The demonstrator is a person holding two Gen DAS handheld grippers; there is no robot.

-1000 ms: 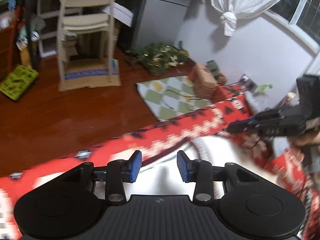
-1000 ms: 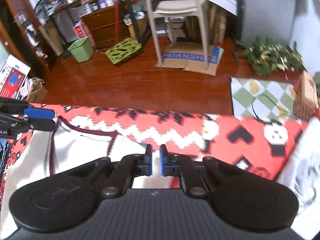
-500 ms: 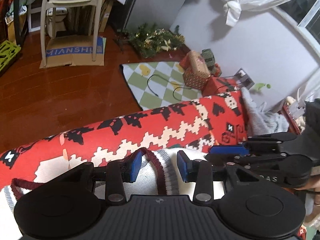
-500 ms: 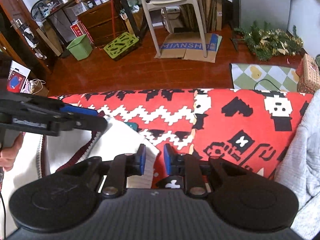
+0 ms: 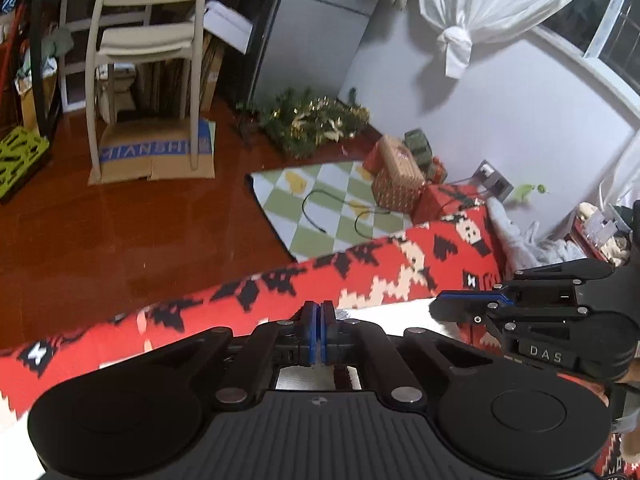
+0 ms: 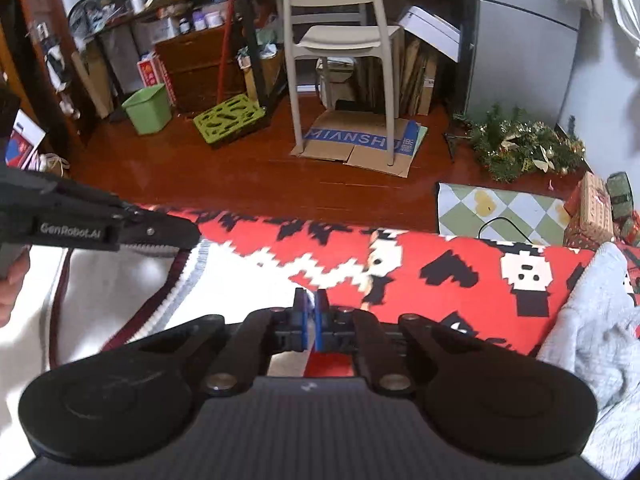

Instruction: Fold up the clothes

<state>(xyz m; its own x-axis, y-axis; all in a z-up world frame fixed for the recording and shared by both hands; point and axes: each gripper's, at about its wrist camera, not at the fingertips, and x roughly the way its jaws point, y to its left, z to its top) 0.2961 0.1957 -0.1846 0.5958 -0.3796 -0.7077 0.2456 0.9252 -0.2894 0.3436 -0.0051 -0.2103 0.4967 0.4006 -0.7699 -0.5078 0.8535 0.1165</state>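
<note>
A white knit sweater (image 6: pixel 120 288) with a maroon-trimmed edge (image 6: pixel 136 320) lies on a red, black and white patterned blanket (image 6: pixel 440 264). My left gripper (image 5: pixel 319 332) is shut on the sweater's edge; white cloth (image 5: pixel 384 314) and maroon trim show just beneath its fingers. My right gripper (image 6: pixel 310 320) is closed on the sweater's right edge, its blue pads almost touching. Each gripper shows in the other's view: the right gripper (image 5: pixel 436 304) beside the left, and the left gripper (image 6: pixel 188 236) over the sweater, held by a hand (image 6: pixel 12 280).
A grey garment (image 6: pixel 600 320) lies on the blanket at the right. Beyond the blanket's far edge is wood floor (image 6: pixel 240 176) with a white chair (image 6: pixel 340 40) on cardboard, a checkered mat (image 5: pixel 320 200), a wreath (image 5: pixel 312 124), gift boxes (image 5: pixel 396 180) and a green bin (image 6: pixel 148 108).
The left gripper has shut on the sweater's trimmed edge, having been open. The right gripper has closed further on the hem. Both views have shifted over the blanket.
</note>
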